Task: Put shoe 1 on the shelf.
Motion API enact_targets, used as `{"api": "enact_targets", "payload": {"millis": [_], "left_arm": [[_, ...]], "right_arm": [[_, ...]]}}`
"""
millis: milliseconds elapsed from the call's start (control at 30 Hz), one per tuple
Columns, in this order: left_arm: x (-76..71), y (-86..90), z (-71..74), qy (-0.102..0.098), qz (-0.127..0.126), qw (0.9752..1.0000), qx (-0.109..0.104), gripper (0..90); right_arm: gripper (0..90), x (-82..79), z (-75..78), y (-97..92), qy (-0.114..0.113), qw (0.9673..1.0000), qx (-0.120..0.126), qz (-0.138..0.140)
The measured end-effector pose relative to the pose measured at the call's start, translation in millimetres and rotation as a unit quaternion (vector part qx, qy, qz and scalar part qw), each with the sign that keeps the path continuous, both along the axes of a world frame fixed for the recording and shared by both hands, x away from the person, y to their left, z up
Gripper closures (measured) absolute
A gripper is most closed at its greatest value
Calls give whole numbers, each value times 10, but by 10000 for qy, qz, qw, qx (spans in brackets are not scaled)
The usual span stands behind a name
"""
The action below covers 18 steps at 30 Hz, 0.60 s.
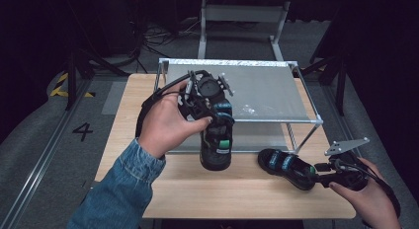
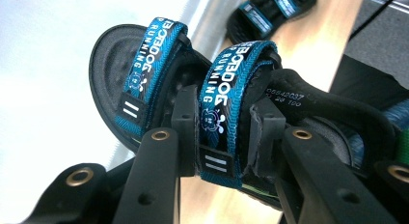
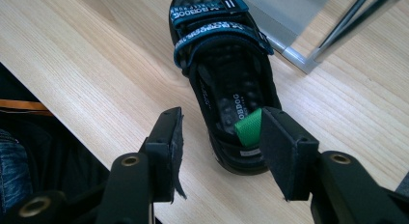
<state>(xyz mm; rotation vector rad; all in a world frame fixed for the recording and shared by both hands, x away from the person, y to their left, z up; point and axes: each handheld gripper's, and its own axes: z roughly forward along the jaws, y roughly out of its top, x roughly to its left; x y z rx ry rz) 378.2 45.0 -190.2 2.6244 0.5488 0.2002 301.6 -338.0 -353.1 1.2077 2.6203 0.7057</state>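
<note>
Two black sandals with blue straps. My left gripper is shut on a blue strap of one sandal, which hangs heel-down in front of the rack. In the left gripper view the pads pinch that strap from both sides. The other sandal lies flat on the wooden table at the right. My right gripper stands open at its heel. In the right gripper view its jaws straddle the heel with its green tab, the left jaw well apart from the shoe.
A metal rack with two grey shelves stands on the far half of the table. One rack leg is close behind the lying sandal's toe. The table's near edge runs just behind my right gripper.
</note>
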Motion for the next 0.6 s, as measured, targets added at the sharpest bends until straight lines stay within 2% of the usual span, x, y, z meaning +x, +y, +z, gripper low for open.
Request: {"api": "enact_targets", "payload": {"millis": [167,267,333,367,500,600], "left_arm": [[268,-27,29,-125,39,9998,-136,703],[434,-37,37,-184,-24,9996,-197,703],[536,-46,27,-184,-25,9996,-213,703],[536,-46,27,-184,-25,9996,-213,703],[723,-62,31,-285,7,9995,-129,703],[823,-72,33,-353,-25,9993,-155,702]], "right_arm": [[516,-21,-44,-50,14,10000,15,-55],[516,-44,-59,-79,51,9999,12,-105],[516,-60,-53,-100,37,9999,30,-133],[516,-60,-53,-100,37,9999,30,-133],[515,-82,-55,-138,22,9998,23,-185],[514,-88,-61,-151,34,9998,21,-197]]}}
